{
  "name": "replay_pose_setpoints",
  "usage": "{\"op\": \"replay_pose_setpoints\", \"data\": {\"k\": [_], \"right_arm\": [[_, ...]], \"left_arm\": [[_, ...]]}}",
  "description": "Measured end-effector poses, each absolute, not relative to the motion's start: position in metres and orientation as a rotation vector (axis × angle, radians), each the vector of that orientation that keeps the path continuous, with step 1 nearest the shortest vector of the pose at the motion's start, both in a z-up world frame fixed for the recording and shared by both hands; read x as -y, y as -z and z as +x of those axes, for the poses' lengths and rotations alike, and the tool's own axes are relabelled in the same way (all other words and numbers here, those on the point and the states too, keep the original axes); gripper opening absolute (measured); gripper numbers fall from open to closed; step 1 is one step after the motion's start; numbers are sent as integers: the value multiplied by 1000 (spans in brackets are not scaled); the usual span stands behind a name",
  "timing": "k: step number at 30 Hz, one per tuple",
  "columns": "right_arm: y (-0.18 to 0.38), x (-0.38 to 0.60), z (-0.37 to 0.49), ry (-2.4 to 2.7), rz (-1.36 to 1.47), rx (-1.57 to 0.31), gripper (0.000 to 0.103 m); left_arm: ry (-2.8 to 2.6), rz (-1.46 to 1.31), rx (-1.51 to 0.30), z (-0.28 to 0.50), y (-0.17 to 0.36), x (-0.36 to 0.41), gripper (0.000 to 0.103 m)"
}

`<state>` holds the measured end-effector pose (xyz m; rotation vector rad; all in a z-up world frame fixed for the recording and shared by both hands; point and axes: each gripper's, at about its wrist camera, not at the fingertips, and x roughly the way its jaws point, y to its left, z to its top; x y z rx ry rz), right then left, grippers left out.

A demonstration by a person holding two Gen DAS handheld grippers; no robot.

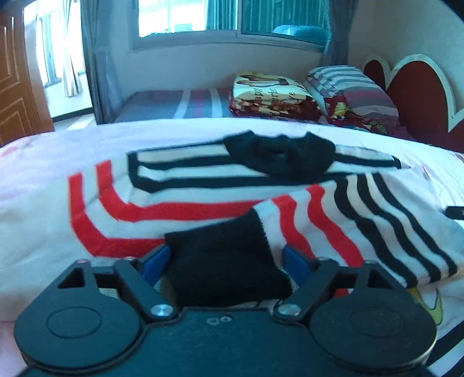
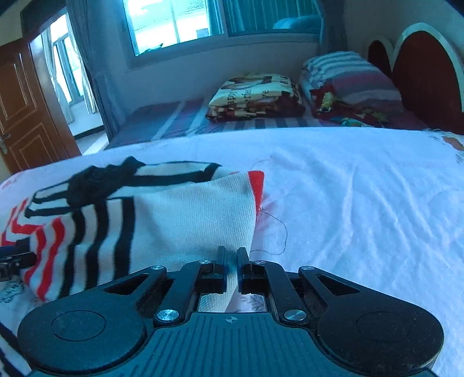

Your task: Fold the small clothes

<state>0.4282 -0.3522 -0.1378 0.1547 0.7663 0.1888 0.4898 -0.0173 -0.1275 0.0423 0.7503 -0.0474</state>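
Left gripper (image 1: 226,261), blue fingers (image 1: 295,262) spread wide either side of the black cuff (image 1: 223,261) of a striped sweater (image 1: 179,208), right gripper (image 2: 231,261), fingers nearly closed, pinching the sweater's white edge, sweater lying on a white bedspread (image 2: 362,203), open bedspread to its right.

Home bedroom: pale pink-white cotton bedsheet (image 2: 362,188) in the foreground, beyond it a striped grey-and-red mattress cover (image 2: 162,121) with a folded patterned blanket (image 2: 255,98), striped pillow (image 2: 351,75), red heart-shaped headboard (image 1: 420,90), curtained window (image 1: 188,17) and brown panelled wooden door (image 2: 26,107).
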Motion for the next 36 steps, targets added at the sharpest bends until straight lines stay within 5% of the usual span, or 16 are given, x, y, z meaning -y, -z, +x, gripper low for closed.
{"op": "replay_pose_setpoints", "data": {"k": [5,9,25,27,28,29,36], "right_arm": [[134,337,394,-203,65,-780,6],[145,327,395,-165,31,-793,6],[138,288,393,25,-92,-822,9],[127,281,379,36,-68,-788,40],[122,277,370,36,-55,-767,82],[118,273,361,40,-50,-740,91],[109,232,324,-3,17,-725,81]], "left_arm": [[58,62,-767,478,132,20,79],[38,19,-773,483,139,11,94],[132,41,-768,487,141,-1,99],[150,50,-756,479,128,-8,85],[146,65,-727,470,122,-15,86],[137,72,-713,461,117,-24,86],[-53,-96,-711,383,109,-161,84]]}}
